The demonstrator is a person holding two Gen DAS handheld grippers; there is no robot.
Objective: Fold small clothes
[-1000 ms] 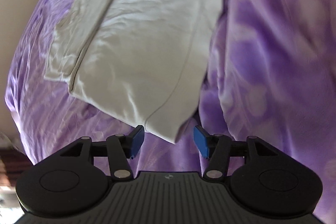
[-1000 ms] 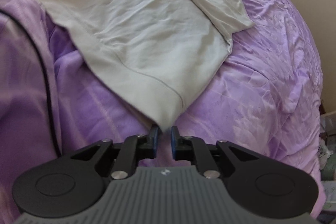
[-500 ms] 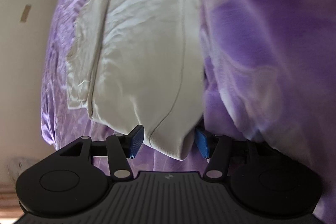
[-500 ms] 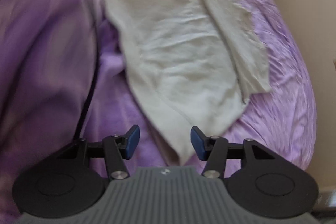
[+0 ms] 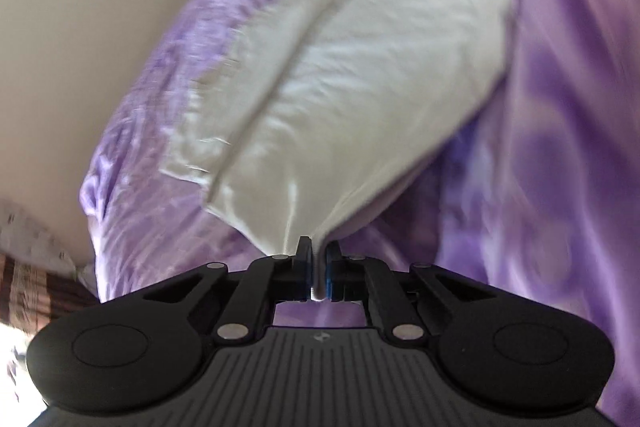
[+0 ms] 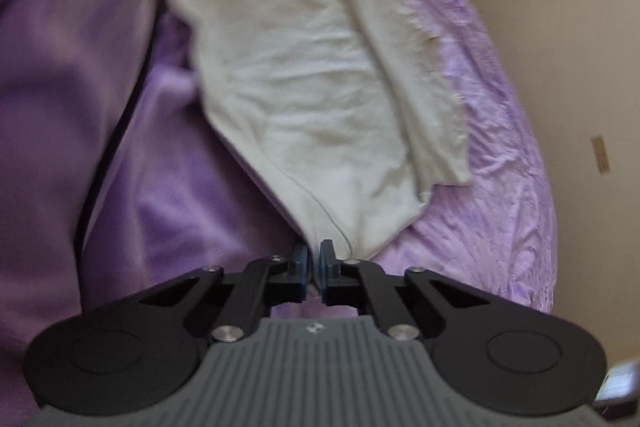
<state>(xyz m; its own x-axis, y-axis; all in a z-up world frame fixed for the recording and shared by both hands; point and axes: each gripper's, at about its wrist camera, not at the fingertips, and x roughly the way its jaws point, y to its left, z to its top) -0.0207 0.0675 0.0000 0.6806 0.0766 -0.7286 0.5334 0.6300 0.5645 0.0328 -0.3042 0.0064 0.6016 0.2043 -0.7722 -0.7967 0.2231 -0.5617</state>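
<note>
A cream shirt (image 5: 360, 99) lies spread on a purple bedspread (image 5: 152, 155), its near corners lifted. The right wrist view alone shows the stitched hem (image 6: 320, 203) and a folded-in sleeve (image 6: 432, 131); the left view shows a long fold ridge. The left gripper (image 5: 318, 267) is clamped on one corner, the right gripper (image 6: 314, 265) clamped on the other. A purple garment (image 6: 60, 87) lies beside the shirt.

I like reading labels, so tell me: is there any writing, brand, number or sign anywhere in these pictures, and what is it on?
No readable words or numbers.
Small pale emblem on the left gripper body: a logo, no letters.
Same emblem on the right gripper body.
White garment: no visible print or tag.
</note>
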